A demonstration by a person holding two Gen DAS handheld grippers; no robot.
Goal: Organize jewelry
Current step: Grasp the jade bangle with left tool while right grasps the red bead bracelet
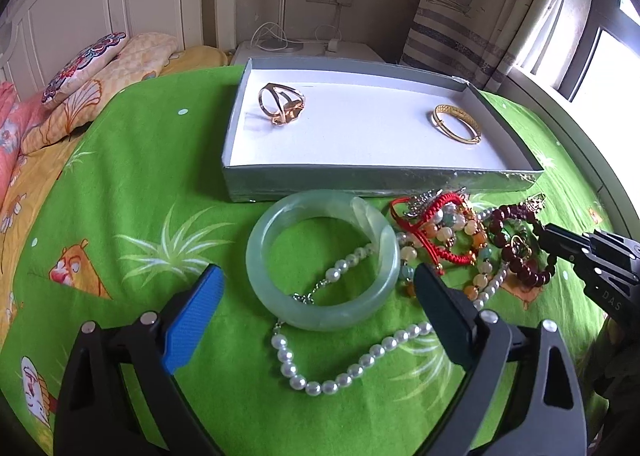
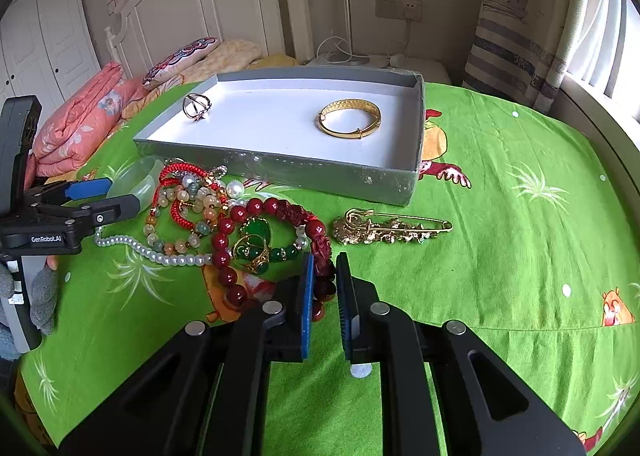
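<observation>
The right gripper [image 2: 325, 288] is clamping on the dark red bead bracelet [image 2: 256, 240], seemingly pinching its nearest beads. The left gripper [image 1: 320, 296] is hovering with jaws wide apart, straddling the jade bangle [image 1: 322, 258] and pearl necklace [image 1: 344, 368]. Beyond both, the grey box [image 1: 380, 180] is holding a gold bangle [image 1: 456, 122] and a ring [image 1: 280, 104].

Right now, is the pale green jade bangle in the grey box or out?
Out: jade bangle lies on the green bedsheet, before the grey box.
</observation>
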